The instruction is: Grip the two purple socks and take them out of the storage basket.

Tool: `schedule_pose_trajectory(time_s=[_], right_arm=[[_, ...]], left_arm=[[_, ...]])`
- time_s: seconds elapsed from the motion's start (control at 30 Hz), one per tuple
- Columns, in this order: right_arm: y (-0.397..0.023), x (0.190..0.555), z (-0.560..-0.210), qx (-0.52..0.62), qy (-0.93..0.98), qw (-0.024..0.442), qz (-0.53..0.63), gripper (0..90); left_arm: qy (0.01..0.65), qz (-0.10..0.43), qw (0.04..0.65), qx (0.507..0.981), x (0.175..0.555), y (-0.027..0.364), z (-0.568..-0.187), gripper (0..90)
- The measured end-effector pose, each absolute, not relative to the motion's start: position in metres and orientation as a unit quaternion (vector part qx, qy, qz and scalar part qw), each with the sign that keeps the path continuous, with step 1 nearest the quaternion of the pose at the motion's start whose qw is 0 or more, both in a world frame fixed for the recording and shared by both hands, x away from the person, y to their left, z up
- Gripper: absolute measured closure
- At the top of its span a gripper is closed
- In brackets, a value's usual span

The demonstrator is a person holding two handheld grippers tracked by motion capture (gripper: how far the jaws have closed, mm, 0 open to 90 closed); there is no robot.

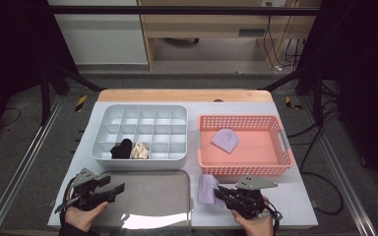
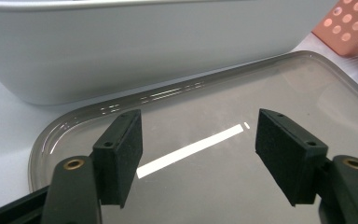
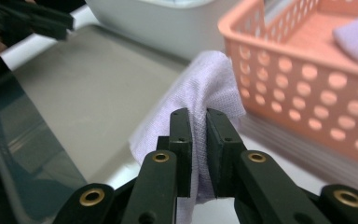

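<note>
A: Nearest the person, a lilac sock (image 1: pixel 207 189) is being gripped by the right gripper (image 1: pixel 222 195), its jaws pinched tight on a fold of the cloth. In the right gripper view the fabric (image 3: pixel 200 102) is seen bunched between the pads and draped down beside the right edge of the grey tray (image 1: pixel 147 196), in front of the pink basket.

B: And the left gripper (image 1: pixel 112 189)?

A: Released. Its jaws are held wide apart over the tray (image 2: pixel 205 154), and nothing is seen between them.

B: So how much is judged to be done?

A: Farther back, two compartments in the front row of the white divided organizer (image 1: pixel 140 133) are filled: a black sock (image 1: pixel 122 149) and, just beside it, a cream sock (image 1: pixel 139 150). The rest of the cells look bare. That much can be counted as sorted.

B: What is left?

A: The lilac one in hand has yet to be laid out, probably on the tray, and stowed. Another lilac sock (image 1: pixel 225 140) is lying in the pink basket (image 1: pixel 275 169), untouched. So the work is reckoned about half done, with two pieces left.
</note>
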State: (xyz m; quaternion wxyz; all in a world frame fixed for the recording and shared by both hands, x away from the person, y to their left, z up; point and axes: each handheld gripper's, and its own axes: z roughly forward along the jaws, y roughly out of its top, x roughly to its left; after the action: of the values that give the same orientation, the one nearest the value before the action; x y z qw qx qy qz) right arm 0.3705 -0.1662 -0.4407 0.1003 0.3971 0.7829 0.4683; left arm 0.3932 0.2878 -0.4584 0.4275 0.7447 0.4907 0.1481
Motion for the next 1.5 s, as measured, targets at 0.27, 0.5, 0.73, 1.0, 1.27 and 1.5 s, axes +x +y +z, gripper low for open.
schedule_pose_trajectory(time_s=[0.27,0.5,0.73,1.0,1.27,1.5], right_arm=[[-0.165,0.378,-0.463,0.405,0.804,0.111,0.421,79.5],[-0.170,0.384,-0.471,0.426,0.810,0.140,0.379,75.7],[-0.175,0.386,-0.474,0.440,0.805,0.148,0.371,68.7],[-0.181,0.382,-0.460,0.454,0.776,0.159,0.408,58.5],[-0.182,0.381,-0.447,0.452,0.760,0.172,0.434,52.0],[-0.181,0.384,-0.430,0.450,0.744,0.185,0.458,47.1]], left_arm=[[0.497,0.156,0.421,0.742,0.393,0.289,-0.458,29.2],[0.490,0.179,0.430,0.737,0.391,0.288,-0.459,37.1],[0.495,0.166,0.428,0.738,0.393,0.288,-0.462,37.4],[0.500,0.165,0.428,0.735,0.394,0.292,-0.462,40.6],[0.501,0.157,0.436,0.731,0.394,0.294,-0.462,43.8],[0.505,0.160,0.434,0.729,0.395,0.295,-0.462,43.0]])
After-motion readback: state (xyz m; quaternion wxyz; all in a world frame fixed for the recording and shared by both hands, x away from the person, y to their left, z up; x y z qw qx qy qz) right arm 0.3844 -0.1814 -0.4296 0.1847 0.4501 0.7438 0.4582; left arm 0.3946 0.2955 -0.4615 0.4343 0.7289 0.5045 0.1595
